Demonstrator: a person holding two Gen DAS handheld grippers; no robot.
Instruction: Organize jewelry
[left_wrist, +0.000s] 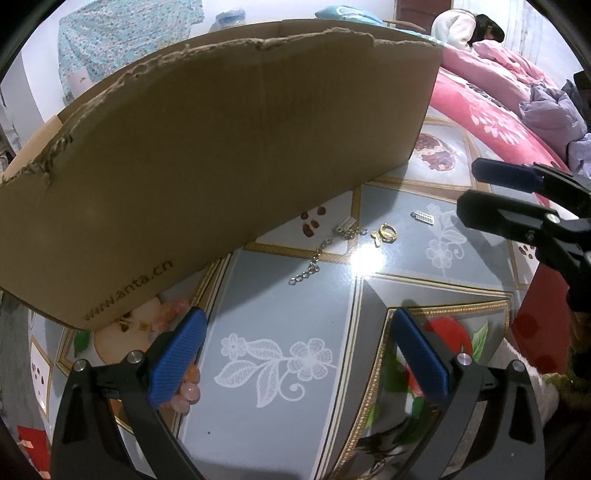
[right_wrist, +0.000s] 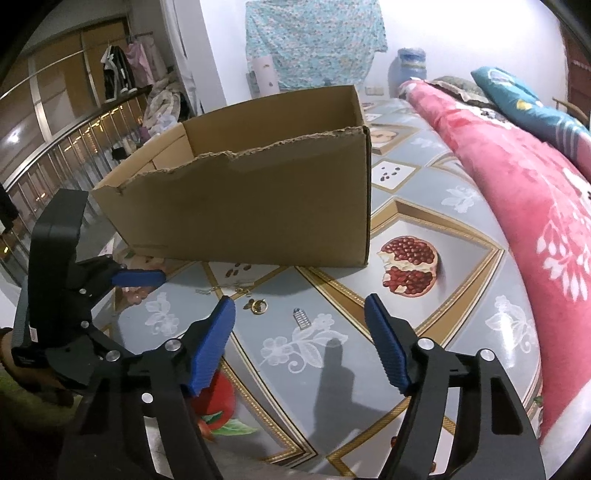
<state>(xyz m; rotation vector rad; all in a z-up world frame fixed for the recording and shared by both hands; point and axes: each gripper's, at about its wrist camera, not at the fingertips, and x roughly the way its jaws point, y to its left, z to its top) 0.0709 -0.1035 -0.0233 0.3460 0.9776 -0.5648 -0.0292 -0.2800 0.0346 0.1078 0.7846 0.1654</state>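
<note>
Jewelry pieces lie loose on the glossy floral-patterned tabletop (left_wrist: 280, 295), just in front of the near wall of an open brown cardboard box with a torn upper edge (right_wrist: 258, 206). A silver link chain (left_wrist: 317, 254) lies nearest the box. A gold ring with a small gold charm touching it (left_wrist: 386, 233) lies to the right of the chain. A small silver rectangular pendant (right_wrist: 301, 318) lies further right, apart from the ring.

Left gripper (left_wrist: 295, 354): blue-padded jaws stand wide apart, released, with bare tabletop between them. Pink round beads (left_wrist: 186, 393) rest beside its left pad.

Right gripper (right_wrist: 299, 345): jaws stand apart, released, holding nothing. The silver pendant lies on the tabletop just beyond the gap between the pads.

A pink floral blanket (right_wrist: 517, 206) is bunched along the far right side of the tabletop.
</note>
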